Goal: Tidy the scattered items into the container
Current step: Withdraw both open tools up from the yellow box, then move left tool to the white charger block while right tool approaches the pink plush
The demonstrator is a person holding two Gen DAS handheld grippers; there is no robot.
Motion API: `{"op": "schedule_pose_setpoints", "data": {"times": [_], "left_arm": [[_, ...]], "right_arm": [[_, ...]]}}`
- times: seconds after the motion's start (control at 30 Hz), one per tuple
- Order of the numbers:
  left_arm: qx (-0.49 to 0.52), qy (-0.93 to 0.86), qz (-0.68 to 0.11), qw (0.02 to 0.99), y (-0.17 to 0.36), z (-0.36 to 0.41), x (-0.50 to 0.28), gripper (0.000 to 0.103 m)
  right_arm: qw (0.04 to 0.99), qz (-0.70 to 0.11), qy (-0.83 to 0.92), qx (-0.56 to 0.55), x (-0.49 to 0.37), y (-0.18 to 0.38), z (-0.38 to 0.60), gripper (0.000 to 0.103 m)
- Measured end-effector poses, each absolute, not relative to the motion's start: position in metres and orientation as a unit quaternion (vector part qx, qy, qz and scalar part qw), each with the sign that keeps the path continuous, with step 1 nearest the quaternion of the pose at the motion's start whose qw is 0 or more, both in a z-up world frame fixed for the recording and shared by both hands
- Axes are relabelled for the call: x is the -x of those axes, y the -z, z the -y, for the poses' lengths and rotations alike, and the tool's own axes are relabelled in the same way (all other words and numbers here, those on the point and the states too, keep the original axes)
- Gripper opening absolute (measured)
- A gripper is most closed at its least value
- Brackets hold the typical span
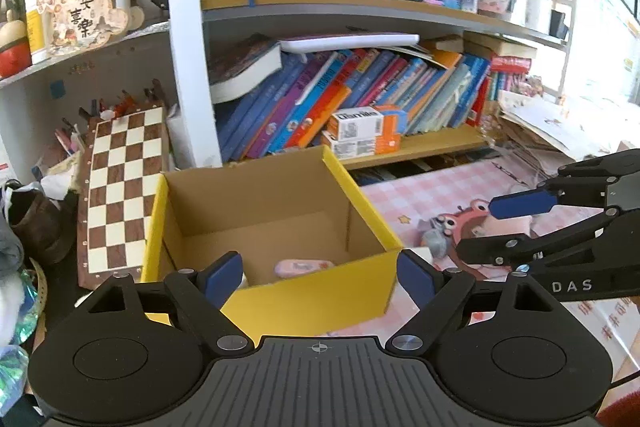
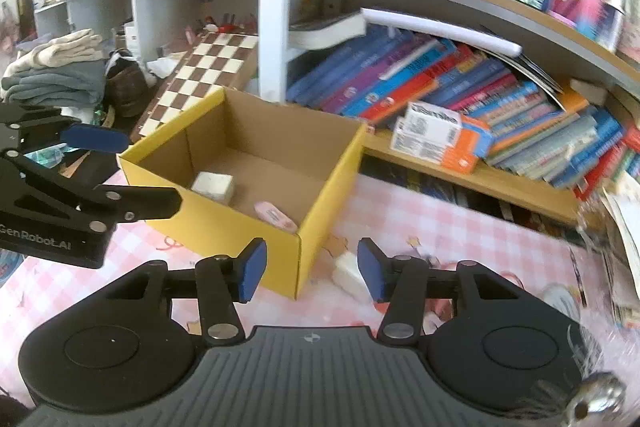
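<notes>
The yellow cardboard box (image 2: 256,187) is serving as the container, and a white block (image 2: 213,185) and a pink case (image 2: 276,215) are already lying on its floor. Just outside the box's near right corner, a small white item (image 2: 349,273) is sitting on the pink checked cloth (image 2: 460,227), waiting to be tidied. The right gripper (image 2: 312,273) is hovering with its jaws released and nothing between them, the white item lying just ahead of its right pad. The left gripper (image 1: 320,277) is hanging before the box's near wall, jaws spread wide and holding nothing.

The main risk is sitting at that corner: the white item is lying so near the box wall that the right gripper's left finger is likely to strike the cardboard on closing, shoving the light box or nudging the item away. The right view is also blurring toward its edge, suggesting quick movement, which could spoil the aim.
</notes>
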State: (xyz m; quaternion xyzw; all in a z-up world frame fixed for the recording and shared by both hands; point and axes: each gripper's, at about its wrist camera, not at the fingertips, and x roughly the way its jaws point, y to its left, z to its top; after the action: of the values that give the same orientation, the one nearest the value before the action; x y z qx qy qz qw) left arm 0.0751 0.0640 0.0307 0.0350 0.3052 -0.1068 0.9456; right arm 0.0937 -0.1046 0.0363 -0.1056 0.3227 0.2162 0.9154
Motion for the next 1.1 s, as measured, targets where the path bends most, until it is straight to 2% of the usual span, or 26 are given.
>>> {"op": "schedule_pose_setpoints", "data": {"times": [0.37, 0.5, 0.67, 0.93, 1.1], "left_arm": [[-0.034, 0.123, -0.315, 0.940, -0.024, -0.050, -0.052, 0.086], [-0.037, 0.132, -0.319, 0.938, -0.021, -0.044, -0.045, 0.086], [-0.038, 0.139, -0.325, 0.935, -0.016, -0.037, -0.041, 0.086], [-0.048, 0.150, -0.342, 0.927, -0.005, -0.025, -0.039, 0.087], [-0.057, 0.157, -0.354, 0.920, 0.003, -0.016, -0.039, 0.087]], "right_arm": [[0.921, -0.344, -0.167, 0.068, -0.060, -0.021, 0.138, 0.056], [0.923, -0.350, -0.149, 0.053, -0.050, -0.016, 0.149, 0.063], [0.924, -0.357, -0.130, 0.045, -0.040, -0.010, 0.160, 0.066], [0.924, -0.370, -0.092, 0.035, -0.029, 0.002, 0.175, 0.081], [0.922, -0.378, -0.073, 0.035, -0.024, 0.013, 0.177, 0.084]]}}
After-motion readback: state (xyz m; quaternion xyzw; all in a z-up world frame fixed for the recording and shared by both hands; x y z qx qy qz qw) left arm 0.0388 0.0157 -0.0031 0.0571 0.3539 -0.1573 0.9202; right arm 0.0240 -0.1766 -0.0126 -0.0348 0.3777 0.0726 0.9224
